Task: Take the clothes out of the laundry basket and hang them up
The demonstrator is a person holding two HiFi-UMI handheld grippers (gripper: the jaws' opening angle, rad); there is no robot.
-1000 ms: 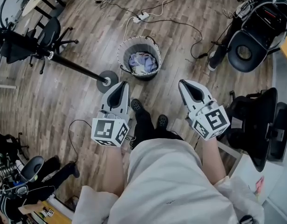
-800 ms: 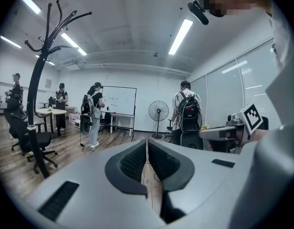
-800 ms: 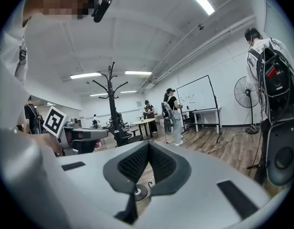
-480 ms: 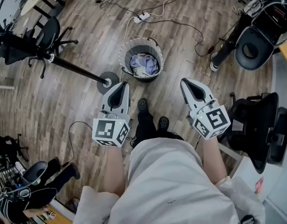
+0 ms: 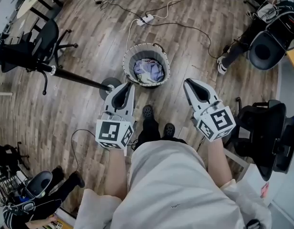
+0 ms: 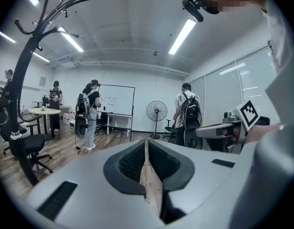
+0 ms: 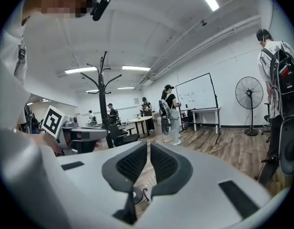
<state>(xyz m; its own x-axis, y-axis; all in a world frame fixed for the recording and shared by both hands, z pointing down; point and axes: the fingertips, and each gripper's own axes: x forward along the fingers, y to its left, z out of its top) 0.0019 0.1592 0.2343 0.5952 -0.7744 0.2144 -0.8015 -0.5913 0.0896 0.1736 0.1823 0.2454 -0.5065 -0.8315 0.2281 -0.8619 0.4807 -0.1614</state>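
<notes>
Head view: basket (image 5: 129, 61) (clothes (image 5: 148, 72) inside) ahead of fingers (image 5: 121, 95)

— Where's your laundry basket (image 5: 129, 61)?

— On the wooden floor (image 5: 66, 109), straight ahead of you. It's round and grey with a pale rim, standing upright, mouth open to the ceiling.

— And your clothes (image 5: 149, 72)?

— All inside it, one crumpled heap of lilac, blue and white cloth, lying below the rim.

— And your coat stand (image 5: 75, 75)?

— To your left of the basket. Its round dark base sits just beside the basket's wall, a dark pole rises from it, and curved hooks branch off near the top.
</notes>
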